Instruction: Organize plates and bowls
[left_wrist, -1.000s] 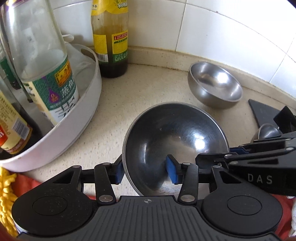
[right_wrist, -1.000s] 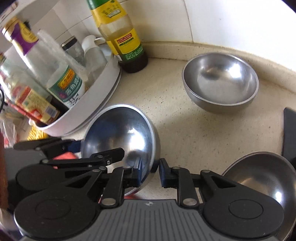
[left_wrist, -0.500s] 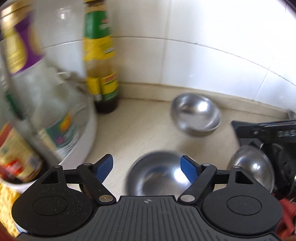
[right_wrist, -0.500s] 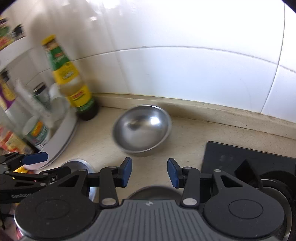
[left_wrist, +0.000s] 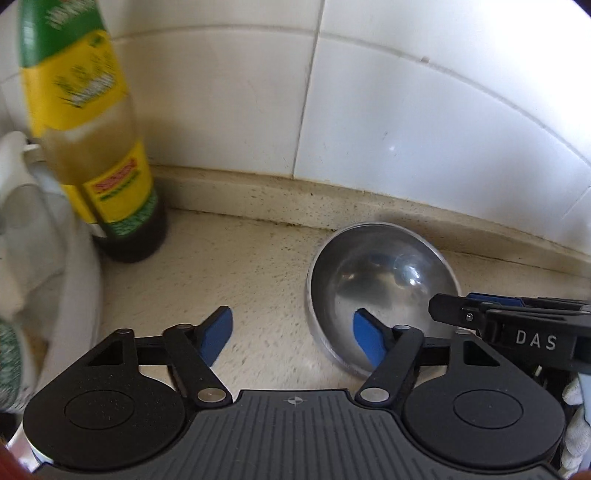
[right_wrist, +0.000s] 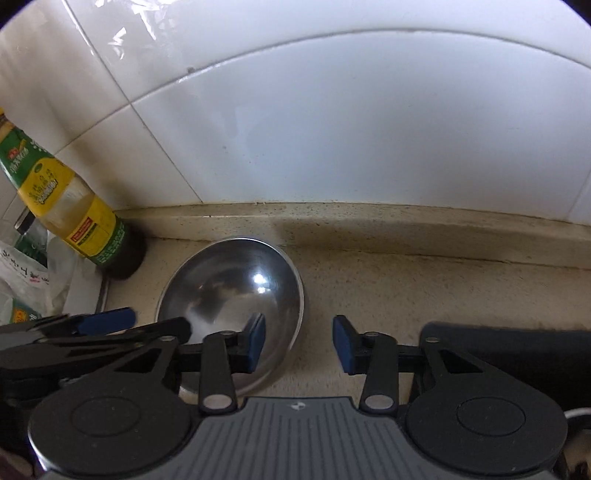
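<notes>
A steel bowl (left_wrist: 380, 280) sits upright on the beige counter near the tiled back wall; it also shows in the right wrist view (right_wrist: 232, 291). My left gripper (left_wrist: 293, 338) is open and empty, with its right fingertip over the bowl's near left rim. My right gripper (right_wrist: 299, 343) is open and empty, straddling the bowl's near right rim, with its left fingertip over the bowl. Each gripper shows in the other's view, at the bowl's sides. The other bowls are out of view.
A sauce bottle (left_wrist: 99, 155) with a yellow and green label stands at the back left, also in the right wrist view (right_wrist: 74, 221). A white tub (left_wrist: 62, 280) of bottles is at the far left. A black stove edge (right_wrist: 517, 343) lies at the right.
Both grippers let go of the nearer bowl, opened and moved forward toward the back wall. They now flank the far bowl, which looks larger and closer.
</notes>
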